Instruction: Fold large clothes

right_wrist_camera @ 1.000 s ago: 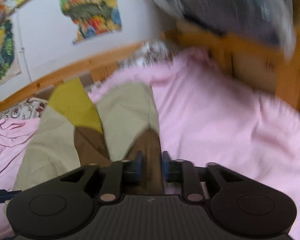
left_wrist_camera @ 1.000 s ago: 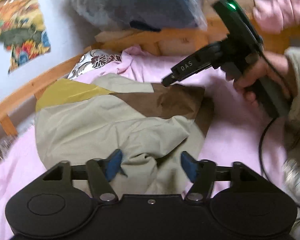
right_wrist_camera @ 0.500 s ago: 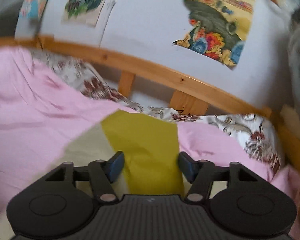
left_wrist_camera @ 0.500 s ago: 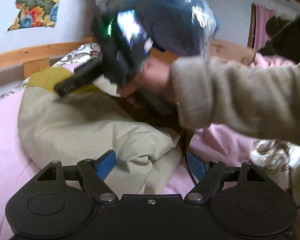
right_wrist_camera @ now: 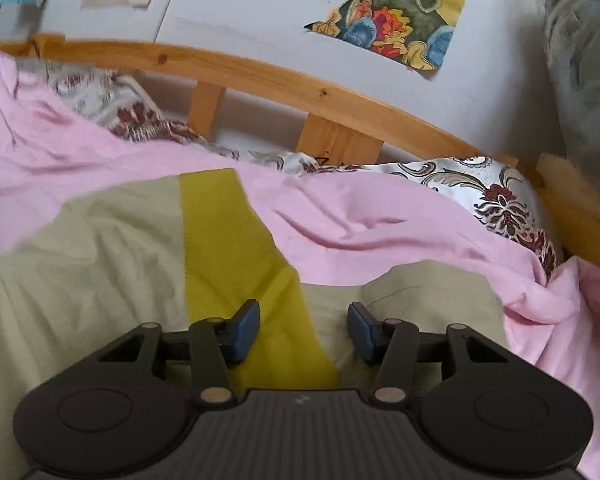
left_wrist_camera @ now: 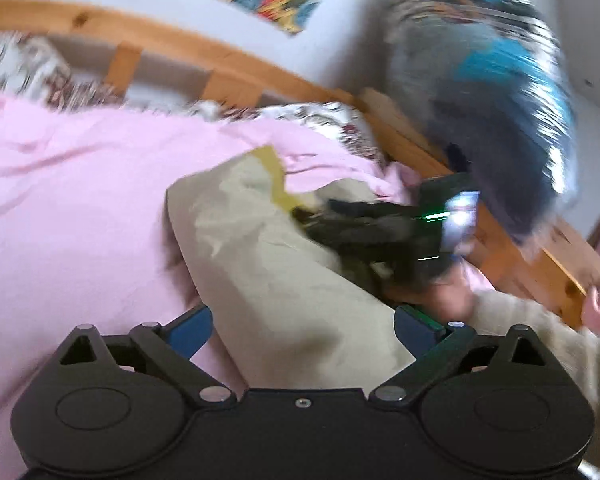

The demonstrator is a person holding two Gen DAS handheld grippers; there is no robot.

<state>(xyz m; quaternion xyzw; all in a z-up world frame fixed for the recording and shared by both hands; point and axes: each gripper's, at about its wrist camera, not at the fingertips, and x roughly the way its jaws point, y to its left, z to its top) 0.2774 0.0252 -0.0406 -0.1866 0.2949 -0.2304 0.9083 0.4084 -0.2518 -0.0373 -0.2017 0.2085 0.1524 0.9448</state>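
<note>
The left tool (left_wrist_camera: 302,322) has just let its jaws swing out wide, and the bulky end of the beige garment (left_wrist_camera: 268,264) now runs up between the two blue pads without either one pressing on it. A second ago those pads stood closer together around a bunched fold of the same cloth, so that reads as a release: one fold has been laid down and this hand is free for the next hold.

Over to the right tool (right_wrist_camera: 303,330), which has swung from the brown patch on one side of the garment to the far edge, where the yellow stripe (right_wrist_camera: 236,248) runs away from it. Its jaws opened and have just eased in a touch, sitting about halfway. The stripe and beige cloth lie under and between the pads, the left pad over the stripe, yet nothing looks pinched. From the left camera the right tool is a dark blur with a green light, low on the garment ahead and to the right, with a hand (left_wrist_camera: 456,300) behind it.

The garment lies spread on the pink sheet (right_wrist_camera: 360,216) of the bed, the wooden rail (right_wrist_camera: 260,76) beyond both tools. My call: it is lining up a grab on that far edge to bring it over
</note>
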